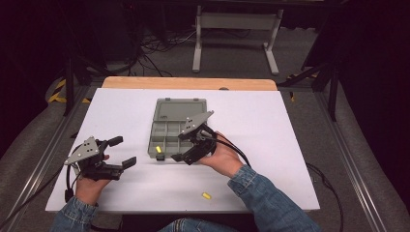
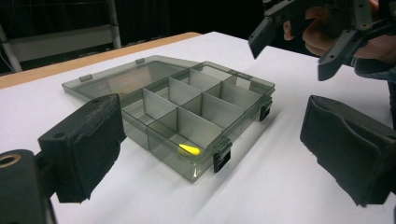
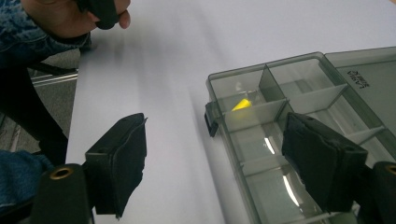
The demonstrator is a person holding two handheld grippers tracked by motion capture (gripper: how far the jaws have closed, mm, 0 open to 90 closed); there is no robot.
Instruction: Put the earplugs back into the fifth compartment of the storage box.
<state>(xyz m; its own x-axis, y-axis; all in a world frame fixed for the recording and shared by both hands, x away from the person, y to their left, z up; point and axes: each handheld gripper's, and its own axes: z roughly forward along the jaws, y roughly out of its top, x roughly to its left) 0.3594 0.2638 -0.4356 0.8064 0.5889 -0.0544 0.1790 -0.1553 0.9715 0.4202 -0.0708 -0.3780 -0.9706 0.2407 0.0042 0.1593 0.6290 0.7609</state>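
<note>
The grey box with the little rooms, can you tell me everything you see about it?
The box is smoky, see-through grey plastic, lying flat on the white table. Its lid is flipped open and lies flat behind it. Thin walls split it into small compartments. Two dark latches sit on the front edge. One small yellow piece lies in a front corner compartment. Neither gripper touches it.

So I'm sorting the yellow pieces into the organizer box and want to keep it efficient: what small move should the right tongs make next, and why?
Probably swing the right tongs back toward the near table edge, to the loose yellow piece. Their jaws stand open and empty over the box, one yellow piece already lies in a near corner compartment, and the left tongs are open off to the side.
</note>
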